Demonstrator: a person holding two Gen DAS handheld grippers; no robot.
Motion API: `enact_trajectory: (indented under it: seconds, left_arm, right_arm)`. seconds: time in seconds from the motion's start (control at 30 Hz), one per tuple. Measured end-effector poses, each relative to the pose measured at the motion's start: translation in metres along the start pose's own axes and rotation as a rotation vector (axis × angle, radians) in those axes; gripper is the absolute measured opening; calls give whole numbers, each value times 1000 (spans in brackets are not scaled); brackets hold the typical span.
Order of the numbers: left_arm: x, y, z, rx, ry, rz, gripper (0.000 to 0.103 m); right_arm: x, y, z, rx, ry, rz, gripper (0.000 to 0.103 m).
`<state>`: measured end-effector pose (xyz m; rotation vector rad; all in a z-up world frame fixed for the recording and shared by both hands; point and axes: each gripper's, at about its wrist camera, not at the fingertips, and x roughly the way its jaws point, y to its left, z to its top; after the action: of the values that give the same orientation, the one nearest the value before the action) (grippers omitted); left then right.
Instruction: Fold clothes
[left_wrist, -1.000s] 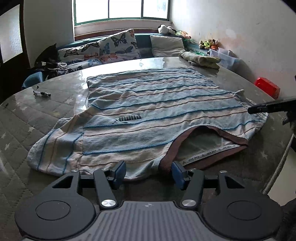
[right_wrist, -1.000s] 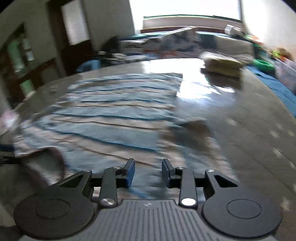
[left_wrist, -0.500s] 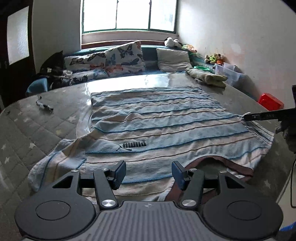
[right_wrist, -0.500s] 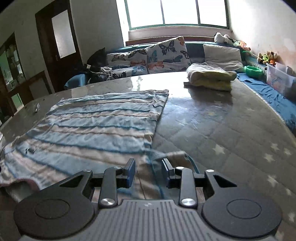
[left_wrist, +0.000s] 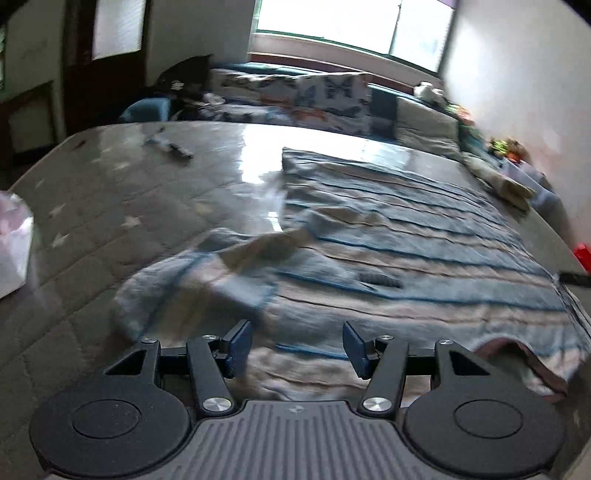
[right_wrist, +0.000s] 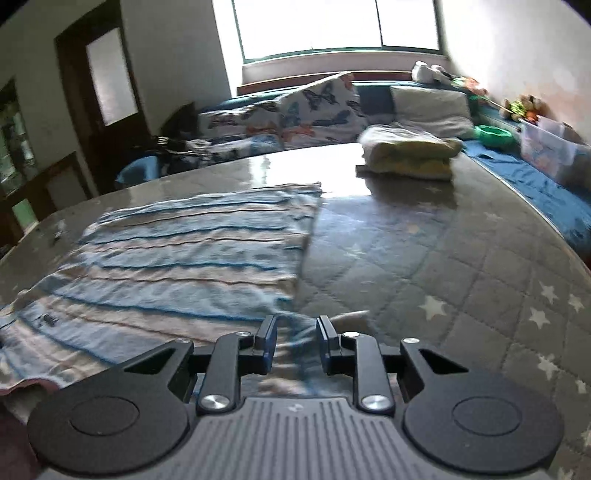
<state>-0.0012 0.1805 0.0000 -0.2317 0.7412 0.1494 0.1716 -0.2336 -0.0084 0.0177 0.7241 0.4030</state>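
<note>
A striped blue shirt (left_wrist: 406, 236) lies spread flat on the quilted, star-patterned table (right_wrist: 461, 266). My left gripper (left_wrist: 297, 345) hangs spread and empty above its crumpled near sleeve. My right gripper (right_wrist: 297, 338) is closing its jaws, the shirt's opposite sleeve between them.

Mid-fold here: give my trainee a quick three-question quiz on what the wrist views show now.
1. True or false: the striped shirt lies spread on the table.
2. Which tool has shirt fabric between its jaws: A) left tool B) right tool?
3. What sits at the table's far edge, right of the shirt?

Key
1. True.
2. B; its jaws are closing on the shirt's sleeve, while the left tool's are wide apart above the fabric.
3. A folded yellowish garment.
</note>
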Motion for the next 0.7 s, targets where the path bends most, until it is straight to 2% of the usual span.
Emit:
enact_trajectory:
  seconds: [0.17, 0.23, 0.33, 0.43, 0.7]
  left_arm:
    - [5, 9, 28, -5, -62, -8, 57]
    - [19, 13, 39, -28, -45, -17, 55]
    - [41, 23, 49, -54, -9, -27, 45]
    - [56, 29, 51, -49, 9, 2, 32]
    - [52, 40, 46, -14, -32, 91, 30]
  right_arm:
    - [1, 14, -5, -8, 14, 20, 31]
    - [3, 16, -8, 0, 22, 16, 34]
    - [6, 16, -12, 17, 32, 10, 34]
    - [6, 15, -14, 24, 30, 12, 34]
    - [-5, 16, -16, 26, 18, 14, 35]
